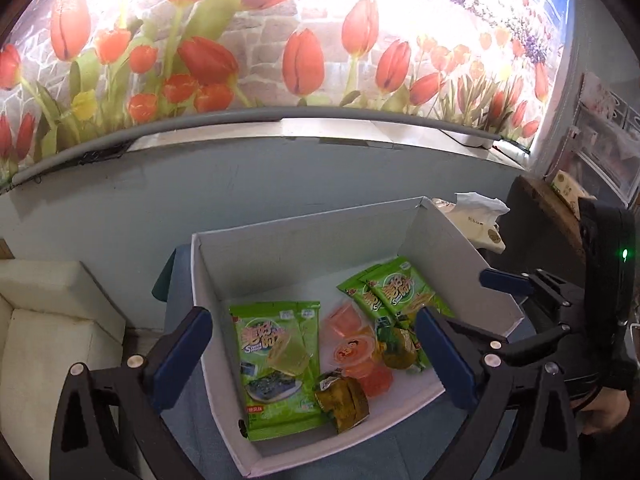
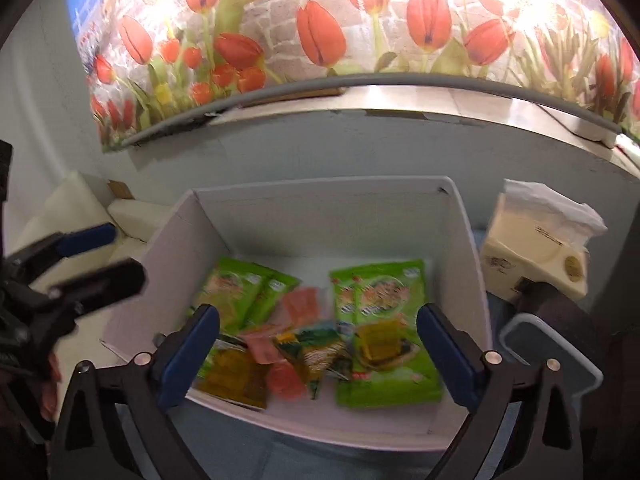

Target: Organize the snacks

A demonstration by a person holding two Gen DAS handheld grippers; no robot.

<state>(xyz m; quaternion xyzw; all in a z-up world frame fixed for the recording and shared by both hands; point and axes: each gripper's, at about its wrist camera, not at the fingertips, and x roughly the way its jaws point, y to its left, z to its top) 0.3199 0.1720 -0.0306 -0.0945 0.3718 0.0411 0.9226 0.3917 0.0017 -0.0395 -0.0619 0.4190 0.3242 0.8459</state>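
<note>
Two black hand-held grippers with blue pads hang above one white cardboard box [image 1: 304,236], and both stand released, with nothing between the pads. The left gripper [image 1: 316,352] is over the near edge of the box, and the right gripper [image 2: 320,350] is over the near edge too.

The snacks lie on the box floor: a flat green seaweed packet [image 1: 280,364] at the left with a clear yellowish jelly cup [image 1: 290,354] on it, two more green seaweed packets [image 1: 394,292] at the right, orange jelly cups [image 1: 352,348] in the middle, and a small gold-brown foil packet [image 1: 344,400] near the front.

The left view is sharp, so the print on the packets is readable as print; the right view is blurred there. The left view also shows the right gripper at its right border with a small green light [image 1: 624,255]. The right view shows the left gripper at its left border, a cream tissue box [image 2: 536,248] beside the cardboard box, and a clear plastic container rim [image 2: 552,344]. Both views show the tulip wall picture [image 1: 304,36] behind.
</note>
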